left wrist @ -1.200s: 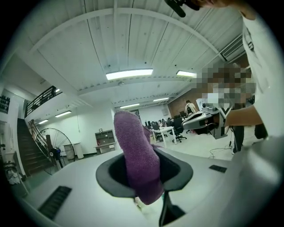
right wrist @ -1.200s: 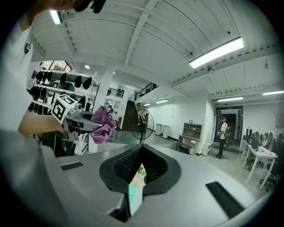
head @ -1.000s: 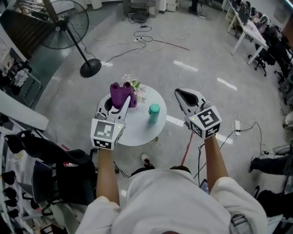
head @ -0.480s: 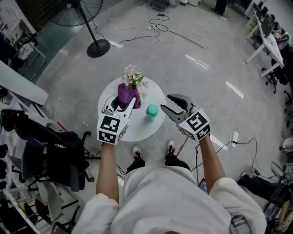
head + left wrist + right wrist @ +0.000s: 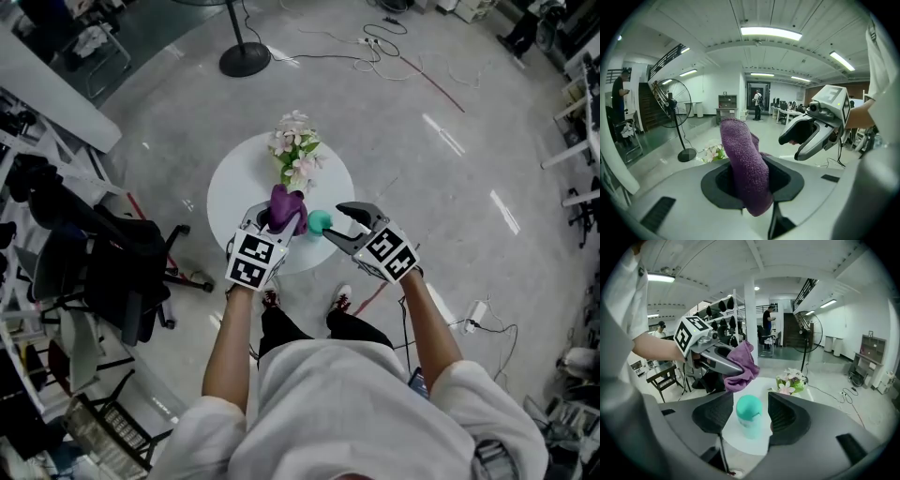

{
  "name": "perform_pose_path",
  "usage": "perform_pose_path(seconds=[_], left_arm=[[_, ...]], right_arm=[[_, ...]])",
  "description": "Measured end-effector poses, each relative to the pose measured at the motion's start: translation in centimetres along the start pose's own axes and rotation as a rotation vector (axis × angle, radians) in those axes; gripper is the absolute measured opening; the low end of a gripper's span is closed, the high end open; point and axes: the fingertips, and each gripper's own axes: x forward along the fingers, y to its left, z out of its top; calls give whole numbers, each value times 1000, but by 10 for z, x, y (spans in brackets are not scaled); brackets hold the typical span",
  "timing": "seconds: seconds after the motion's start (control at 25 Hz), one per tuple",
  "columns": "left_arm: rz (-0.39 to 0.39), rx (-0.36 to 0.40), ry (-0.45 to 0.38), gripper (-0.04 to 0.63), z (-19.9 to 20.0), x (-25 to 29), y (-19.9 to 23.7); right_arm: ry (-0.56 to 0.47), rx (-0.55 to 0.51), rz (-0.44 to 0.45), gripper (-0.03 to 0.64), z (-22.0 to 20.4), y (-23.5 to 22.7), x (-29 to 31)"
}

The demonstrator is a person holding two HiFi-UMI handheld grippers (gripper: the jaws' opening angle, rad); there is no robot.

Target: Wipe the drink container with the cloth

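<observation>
The teal drink container [image 5: 749, 417] is seen upright on the round white table [image 5: 234, 183], lined up with the gap between the jaws of the right gripper [image 5: 336, 223]. Those jaws have just been opening and are held apart, with space left on either side of the container, so nothing is gripped. Whether the container is inside the gap or just past the fingertips cannot be told. The purple cloth [image 5: 745, 168] is clamped in the closed jaws of the left gripper [image 5: 272, 223], with its free end standing up past the fingertips. The cloth is held just to the left of the right gripper, near the container's lid; contact between the two cannot be made out. Pink and white flowers [image 5: 295, 152] are set on the table beyond both grippers' tips. A standing fan [image 5: 675, 110] is seen on the floor far ahead of the left gripper.
</observation>
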Motion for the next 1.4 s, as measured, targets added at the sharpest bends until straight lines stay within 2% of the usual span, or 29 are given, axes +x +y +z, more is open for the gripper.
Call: perform_pose_path(seconds=[0.24, 0.4, 0.64, 0.88, 1.08, 1.4], left_arm=[[11, -34, 89, 132, -42, 28, -12], [32, -50, 71, 130, -45, 35, -9], [32, -106, 97, 129, -65, 46, 2], [-2, -63, 149, 129, -95, 68, -1], [-46, -130, 169, 129, -132, 92, -2], [-97, -141, 258, 129, -196, 133, -1]], right_arm=[[88, -72, 99, 262, -23, 8, 30], [100, -112, 114, 255, -31, 6, 43], [64, -76, 114, 252, -31, 4, 45], [49, -36, 98, 255, -30, 4, 48], [41, 1, 88, 256, -32, 4, 49], [23, 93, 42, 259, -36, -2, 55]])
